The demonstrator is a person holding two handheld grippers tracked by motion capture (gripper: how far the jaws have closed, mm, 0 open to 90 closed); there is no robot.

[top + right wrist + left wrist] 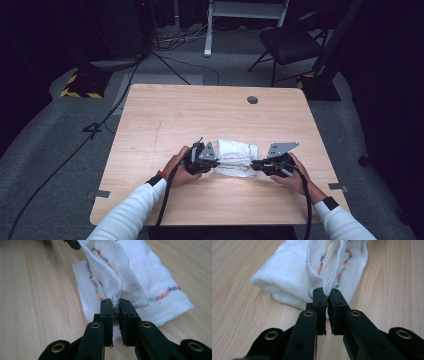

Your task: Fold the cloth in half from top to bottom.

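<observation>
A white cloth with multicoloured stitching along its hems lies folded on the wooden table, near its front middle. My left gripper is shut on the cloth's left edge; in the left gripper view the hem is pinched between its jaws. My right gripper is shut on the right edge, where a fold of cloth rises from between its jaws. Between the two grippers the gripped edge stands slightly raised above the remainder of the cloth, which rests flat.
A round cable hole sits near the table's far edge. Behind the table stand a black chair, a white frame and floor cables. Cables trail from both grippers toward the front edge.
</observation>
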